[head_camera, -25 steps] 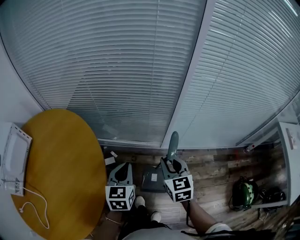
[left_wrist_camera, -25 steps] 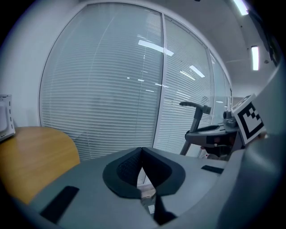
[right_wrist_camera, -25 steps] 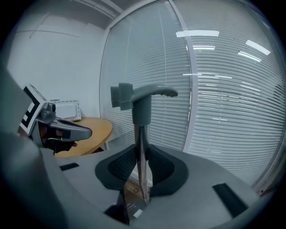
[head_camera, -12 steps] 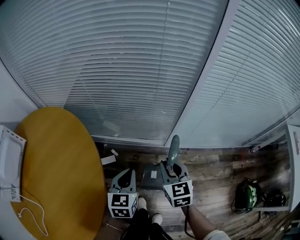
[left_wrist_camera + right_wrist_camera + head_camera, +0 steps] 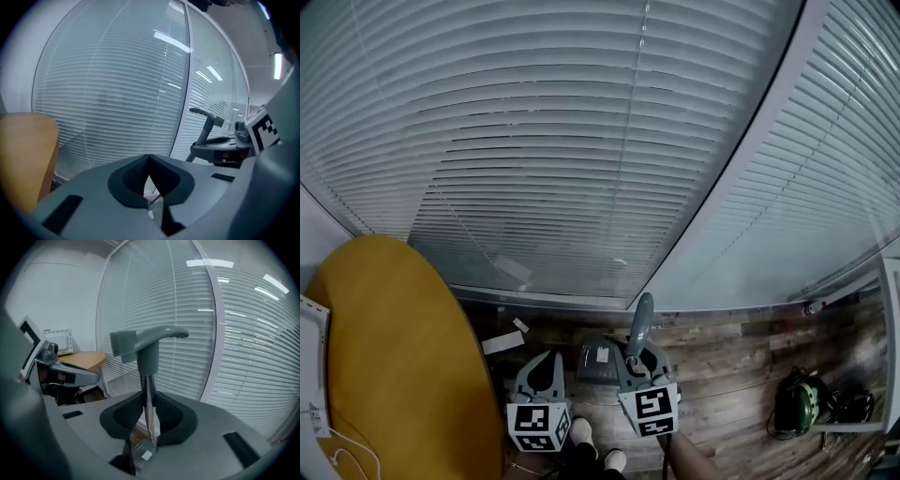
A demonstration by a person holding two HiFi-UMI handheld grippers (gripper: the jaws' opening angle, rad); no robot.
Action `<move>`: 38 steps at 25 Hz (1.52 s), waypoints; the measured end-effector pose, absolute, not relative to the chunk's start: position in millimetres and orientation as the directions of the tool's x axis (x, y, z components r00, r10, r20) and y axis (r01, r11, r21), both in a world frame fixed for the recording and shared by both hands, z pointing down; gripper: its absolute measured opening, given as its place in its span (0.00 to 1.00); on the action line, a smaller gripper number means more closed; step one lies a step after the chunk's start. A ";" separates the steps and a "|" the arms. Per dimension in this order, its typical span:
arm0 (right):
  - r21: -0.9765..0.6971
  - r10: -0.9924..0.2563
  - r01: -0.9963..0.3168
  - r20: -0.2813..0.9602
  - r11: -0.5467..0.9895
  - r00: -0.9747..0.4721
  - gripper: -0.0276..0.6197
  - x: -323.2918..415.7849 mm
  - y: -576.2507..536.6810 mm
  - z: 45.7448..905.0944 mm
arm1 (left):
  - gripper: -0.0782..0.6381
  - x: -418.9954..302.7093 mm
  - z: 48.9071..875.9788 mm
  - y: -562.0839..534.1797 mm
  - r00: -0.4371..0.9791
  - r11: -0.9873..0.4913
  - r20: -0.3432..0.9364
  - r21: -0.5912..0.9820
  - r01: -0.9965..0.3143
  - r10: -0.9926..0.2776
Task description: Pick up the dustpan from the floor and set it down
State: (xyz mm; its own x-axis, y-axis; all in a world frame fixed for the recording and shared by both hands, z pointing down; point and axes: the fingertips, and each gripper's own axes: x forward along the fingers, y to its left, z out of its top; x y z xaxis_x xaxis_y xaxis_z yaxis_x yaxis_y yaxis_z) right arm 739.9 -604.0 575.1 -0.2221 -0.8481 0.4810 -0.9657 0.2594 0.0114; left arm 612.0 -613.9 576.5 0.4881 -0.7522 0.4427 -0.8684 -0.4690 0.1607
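Observation:
The grey dustpan (image 5: 597,362) hangs low over the wooden floor, its pan under the right gripper (image 5: 635,353). Its long handle (image 5: 639,323) stands upright, and the right gripper is shut on the thin metal shaft (image 5: 148,404) below the grey grip (image 5: 145,341). The left gripper (image 5: 542,367) hovers beside it to the left, jaws closed together with nothing between them (image 5: 148,176). In the left gripper view the dustpan handle (image 5: 206,123) and the right gripper show at the right.
Window blinds (image 5: 581,150) fill the wall ahead. A round wooden table (image 5: 384,366) stands at left with a white device (image 5: 311,370) on it. Paper scraps (image 5: 502,341) lie on the floor. A green helmet (image 5: 793,401) sits at right. The person's shoes (image 5: 581,436) are below.
Both grippers have sunk toward the floor, the right one carrying the dustpan down with it. The view has tilted, so the table has slid left and blinds fill more of the frame.

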 end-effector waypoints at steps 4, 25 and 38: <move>0.017 -0.843 -0.967 0.494 0.253 -0.212 0.20 741.6 -620.1 597.3 | 0.13 611.5 593.1 -635.4 0.470 -0.459 0.441 0.139 -0.877 -0.764; 0.023 -0.825 -0.968 0.528 0.250 -0.200 0.20 739.3 -672.2 677.3 | 0.13 602.3 671.5 -683.2 0.453 -0.418 0.471 0.183 -0.890 -0.757; 0.015 -0.804 -0.971 0.563 0.240 -0.190 0.20 743.4 -686.5 711.8 | 0.13 603.6 693.9 -688.0 0.459 -0.431 0.485 0.177 -0.885 -0.744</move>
